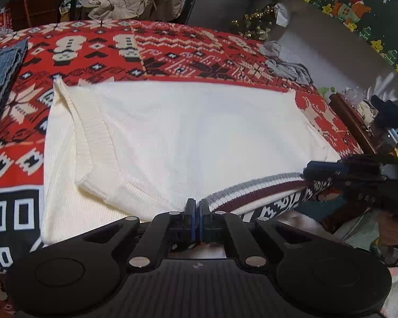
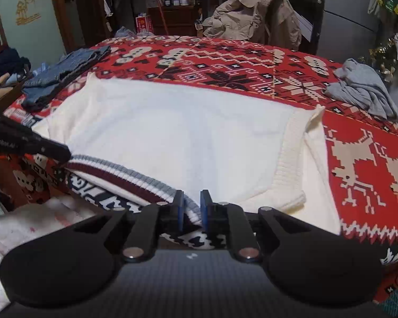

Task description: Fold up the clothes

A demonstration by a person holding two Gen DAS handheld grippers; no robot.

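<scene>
Both grippers pinch the striped hem of a white sweater (image 1: 188, 132) spread on the red patterned blanket (image 1: 172, 50).

The left gripper (image 1: 196, 206) is clenched on the hem's end; the right gripper (image 2: 192, 204) grips bunched hem (image 2: 135, 177) between its blue pads. Folded jeans (image 2: 66, 66) lie beyond on the left, a grey garment (image 2: 363, 90) far right.

The white knit sweater (image 1: 188, 137) lies flat on the patterned bed — sleeves folded in, striped hem (image 2: 124, 175) nearest.

Both wrist views low, angled down, sharing white sweater (image 1: 188, 132)
</scene>
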